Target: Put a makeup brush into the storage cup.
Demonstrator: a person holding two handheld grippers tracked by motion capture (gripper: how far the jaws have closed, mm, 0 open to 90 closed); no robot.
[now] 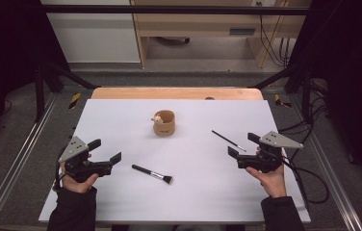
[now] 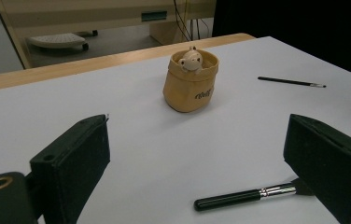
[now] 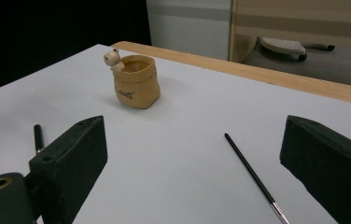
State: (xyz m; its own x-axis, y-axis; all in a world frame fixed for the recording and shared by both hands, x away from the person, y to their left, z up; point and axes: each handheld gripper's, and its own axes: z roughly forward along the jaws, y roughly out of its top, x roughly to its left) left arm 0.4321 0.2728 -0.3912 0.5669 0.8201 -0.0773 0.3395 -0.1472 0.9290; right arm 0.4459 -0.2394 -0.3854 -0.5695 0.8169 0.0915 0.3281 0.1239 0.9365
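White table [image 1: 121,120]: thick brush [image 1: 152,173] lies aslant, bristles toward right claw [image 1: 240,146]

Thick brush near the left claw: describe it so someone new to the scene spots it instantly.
Start at the white table sheet and find the tan pot with a small animal figure on its rim. Nearer the person and slightly left of the pot lies the thick brush, close to the left claw. Unlike the thin brush at the right, it has a stout black handle, silver ferrule and dark bristles.
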